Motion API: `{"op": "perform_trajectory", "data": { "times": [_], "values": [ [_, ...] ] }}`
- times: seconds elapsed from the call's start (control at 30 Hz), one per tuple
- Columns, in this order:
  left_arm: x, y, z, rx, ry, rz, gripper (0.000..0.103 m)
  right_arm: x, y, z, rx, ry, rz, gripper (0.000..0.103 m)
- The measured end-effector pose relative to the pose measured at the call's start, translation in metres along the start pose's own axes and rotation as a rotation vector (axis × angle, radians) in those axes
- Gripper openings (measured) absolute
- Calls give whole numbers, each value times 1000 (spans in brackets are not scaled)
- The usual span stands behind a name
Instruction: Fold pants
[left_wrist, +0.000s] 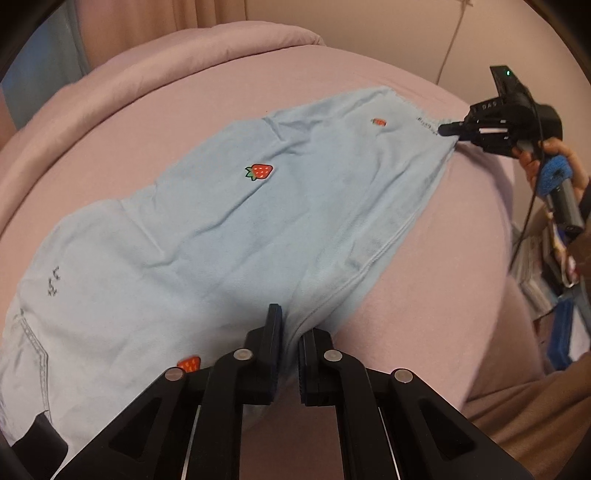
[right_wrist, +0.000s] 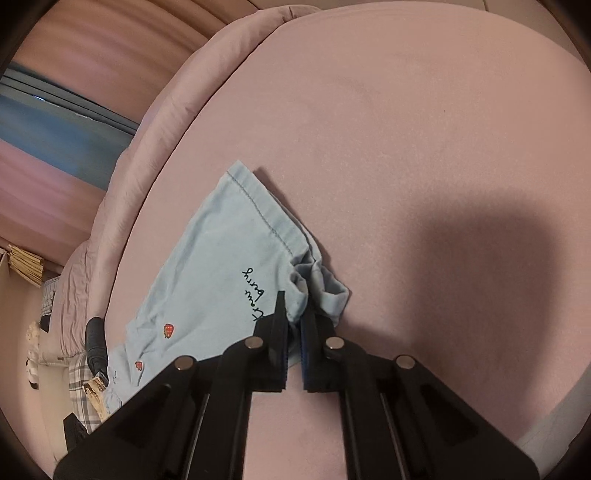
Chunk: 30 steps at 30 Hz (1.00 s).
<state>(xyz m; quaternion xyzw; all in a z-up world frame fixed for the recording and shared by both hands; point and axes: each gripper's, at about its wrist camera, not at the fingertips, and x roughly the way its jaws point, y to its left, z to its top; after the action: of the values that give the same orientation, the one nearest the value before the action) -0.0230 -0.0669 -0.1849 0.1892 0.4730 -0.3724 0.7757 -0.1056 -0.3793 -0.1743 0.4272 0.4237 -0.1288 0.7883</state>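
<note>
Light blue pants (left_wrist: 229, 229) with small strawberry patches lie spread across a pink bed (left_wrist: 332, 66). My left gripper (left_wrist: 290, 328) is shut on the pants' near edge, cloth pinched between its pads. In the left wrist view my right gripper (left_wrist: 445, 129) bites the far hem corner, a hand (left_wrist: 546, 158) on its handle. The right wrist view shows my right gripper (right_wrist: 293, 317) shut on a bunched corner of the pants (right_wrist: 221, 266) beside black embroidered script (right_wrist: 253, 295).
A rolled pink duvet (left_wrist: 147, 62) borders the bed's far side. Cluttered shelves with blue items (left_wrist: 557, 295) stand beyond the bed's right edge. A plaid cloth and a dark object (right_wrist: 94, 343) lie off the mattress edge at the lower left of the right wrist view.
</note>
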Motion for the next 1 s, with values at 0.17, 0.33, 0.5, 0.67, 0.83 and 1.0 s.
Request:
{"op": "perform_trajectory", "data": {
  "times": [0.17,0.33,0.5,0.67,0.83,1.0],
  "values": [
    [-46,20,-16,-73,-58,-56,15,-32,17,7,-105,-96,-209,31],
    [-81,83,-31,-286,-169,56,24,-51,64,-3,-345,-201,-256,44],
    [-86,154,-59,-539,-174,235,24,-12,159,-54,-656,-6,86,28],
    [-83,196,-108,-657,-99,391,24,45,241,-124,-923,167,230,22],
    [-88,194,-161,-670,-103,337,24,90,241,-193,-1107,399,171,22],
    [-106,194,-190,-671,-107,263,24,71,228,-195,-1214,425,168,21]
  ]
}}
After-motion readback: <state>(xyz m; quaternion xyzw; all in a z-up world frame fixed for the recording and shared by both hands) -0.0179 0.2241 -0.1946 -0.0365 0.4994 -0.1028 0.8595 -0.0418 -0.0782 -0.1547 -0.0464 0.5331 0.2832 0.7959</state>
